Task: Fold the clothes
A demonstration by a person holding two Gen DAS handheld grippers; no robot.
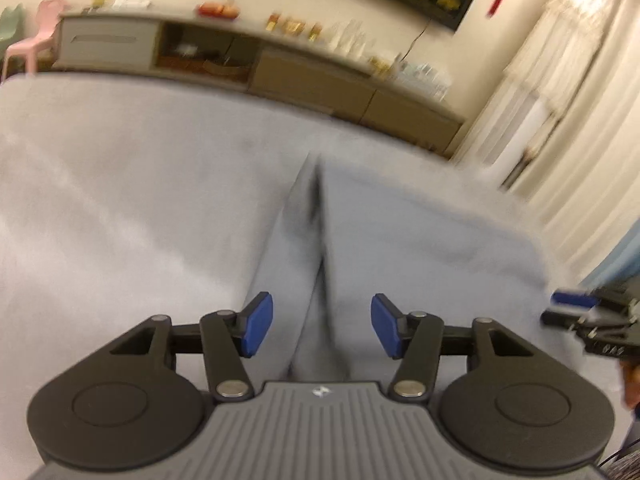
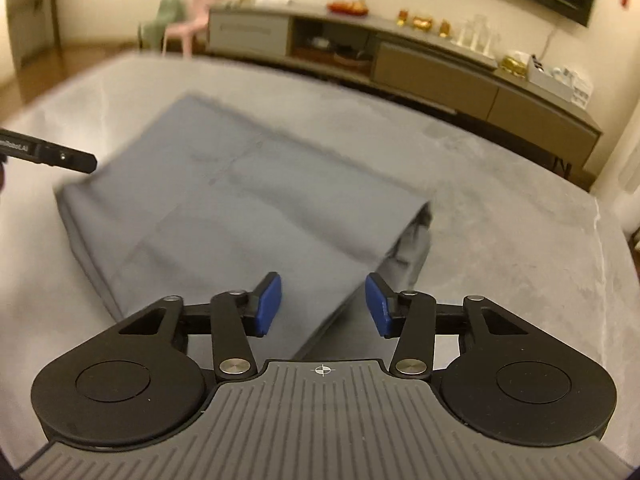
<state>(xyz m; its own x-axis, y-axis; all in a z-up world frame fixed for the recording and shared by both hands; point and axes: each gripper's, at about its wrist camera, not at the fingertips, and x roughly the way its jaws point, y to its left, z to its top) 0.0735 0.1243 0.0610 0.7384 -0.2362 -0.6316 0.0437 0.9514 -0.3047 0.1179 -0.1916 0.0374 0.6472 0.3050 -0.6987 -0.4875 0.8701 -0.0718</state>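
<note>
A grey-blue garment [image 2: 240, 208], folded into a flat slab, lies on the pale grey cloth-covered table [image 2: 500, 216]. In the left wrist view it [image 1: 400, 232] fills the middle and right, with a dark crease down its centre. My left gripper [image 1: 322, 328] is open and empty, just above the garment's near edge. My right gripper [image 2: 323, 306] is open and empty, above the garment's near right corner. The right gripper shows at the right edge of the left wrist view [image 1: 588, 316]. The left gripper's tip shows at the left of the right wrist view [image 2: 52, 154].
A long low sideboard [image 2: 440, 76] with jars and ornaments runs along the wall behind the table. A pink chair [image 1: 36, 40] and a green chair [image 2: 166, 20] stand at its left end. Pale curtains [image 1: 560, 112] hang at the right.
</note>
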